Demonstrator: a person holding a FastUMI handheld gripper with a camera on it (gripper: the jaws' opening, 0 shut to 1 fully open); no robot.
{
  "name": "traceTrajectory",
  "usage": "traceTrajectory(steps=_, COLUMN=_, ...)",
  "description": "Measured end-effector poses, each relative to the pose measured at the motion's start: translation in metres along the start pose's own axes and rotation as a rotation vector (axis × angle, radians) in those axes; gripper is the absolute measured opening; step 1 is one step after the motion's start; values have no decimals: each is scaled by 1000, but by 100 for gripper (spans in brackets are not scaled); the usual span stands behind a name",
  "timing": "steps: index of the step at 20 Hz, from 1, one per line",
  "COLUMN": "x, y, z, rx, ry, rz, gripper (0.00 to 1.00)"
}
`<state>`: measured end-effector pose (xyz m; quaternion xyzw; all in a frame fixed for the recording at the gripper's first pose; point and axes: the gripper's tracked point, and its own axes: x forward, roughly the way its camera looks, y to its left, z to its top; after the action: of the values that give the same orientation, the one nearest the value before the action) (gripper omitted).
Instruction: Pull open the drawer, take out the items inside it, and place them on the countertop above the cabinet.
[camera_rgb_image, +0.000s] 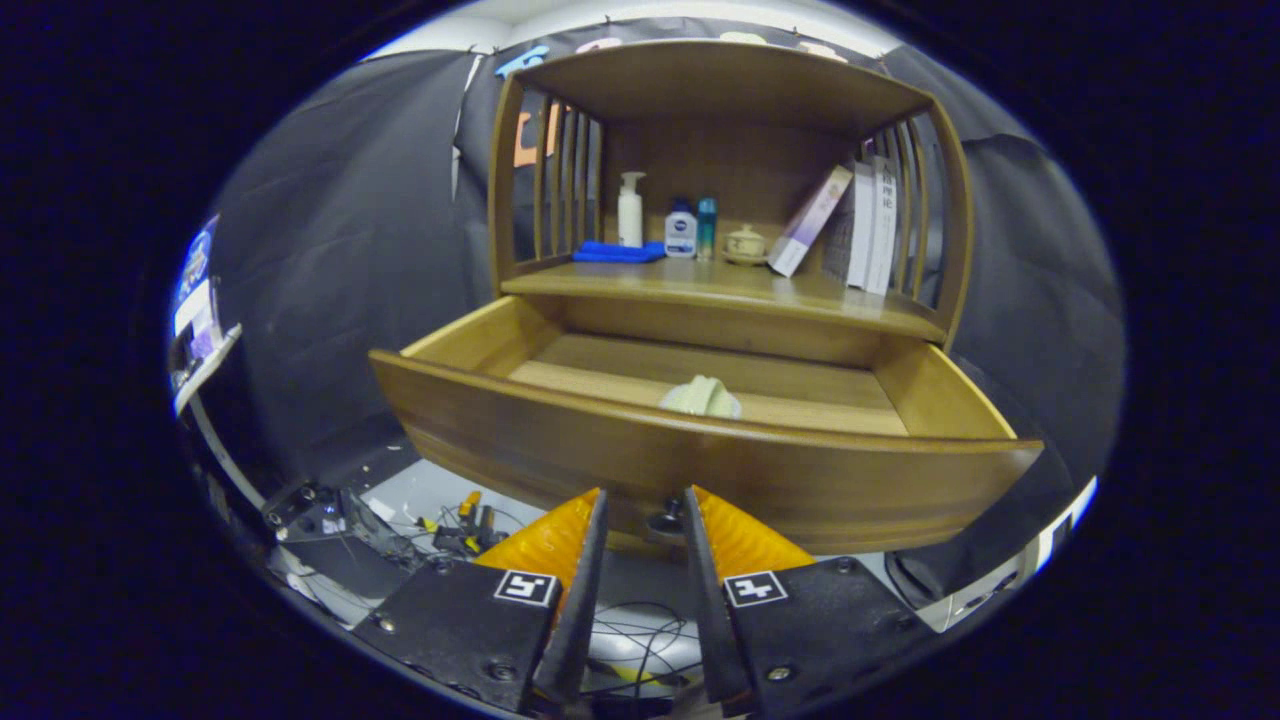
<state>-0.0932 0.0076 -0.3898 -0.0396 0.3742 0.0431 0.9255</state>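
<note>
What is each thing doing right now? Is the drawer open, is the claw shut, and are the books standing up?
Curved brown wooden drawer: pulled open.
Small pale ridged item: lying inside the drawer.
Claw: open, fingers either side of the dark round drawer knob, not squeezing it.
White pump bottle: upright on the countertop.
Folded blue cloth: lying flat.
Purple and white book: leaning.
White books: standing upright.

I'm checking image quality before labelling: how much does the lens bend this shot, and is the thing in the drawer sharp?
Gripper view: fisheye bows the drawer front into a curve; the pale item inside is soft but visible; shelf evenly lit; the gripper has its fingers open around the knob.
</note>
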Motion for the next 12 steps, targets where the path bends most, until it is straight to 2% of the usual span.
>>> traceTrajectory(steps=4, x=-11, y=7, z=41, rx=36, ry=-20, rz=30, gripper=82)
traceTrajectory(steps=9, x=7, y=-5, z=81, rx=34, ry=-36, rz=9, gripper=87)
traceTrajectory(steps=12, x=30, y=-13, z=87, rx=39, ry=22, rz=-23, gripper=87)
